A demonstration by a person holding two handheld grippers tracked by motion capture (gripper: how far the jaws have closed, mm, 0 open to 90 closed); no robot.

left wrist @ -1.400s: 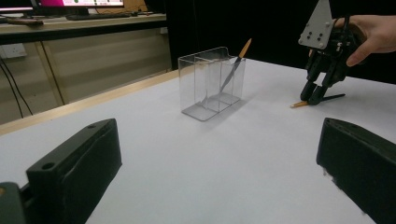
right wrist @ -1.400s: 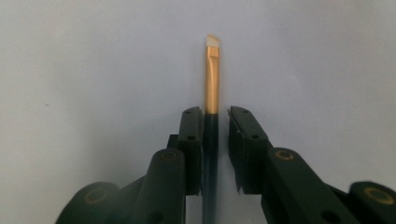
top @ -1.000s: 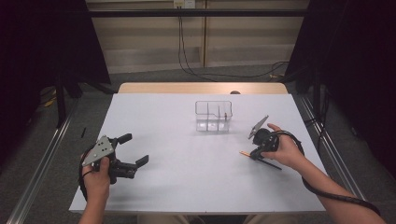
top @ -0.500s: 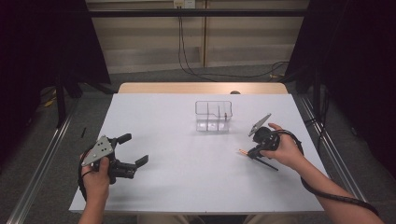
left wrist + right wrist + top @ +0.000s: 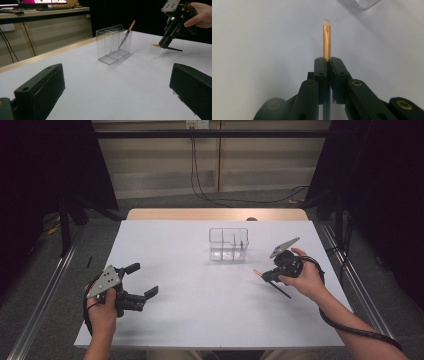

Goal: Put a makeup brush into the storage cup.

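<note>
Two grippers sit low in the high view, and little differs from a second ago: the right gripper (image 5: 264,275) has eased slightly toward the frame's left, while the left gripper (image 5: 142,281) at lower left has kept its place. Right jaws are pressed together on a brush (image 5: 326,42), its gold ferrule and pale tip poking out beyond them, its dark handle trailing over the table (image 5: 200,315). Left jaws stand spread, holding nothing. Centre frame, a clear organizer (image 5: 228,244) holds another brush (image 5: 126,33), leaning. No writing is readable.
</note>
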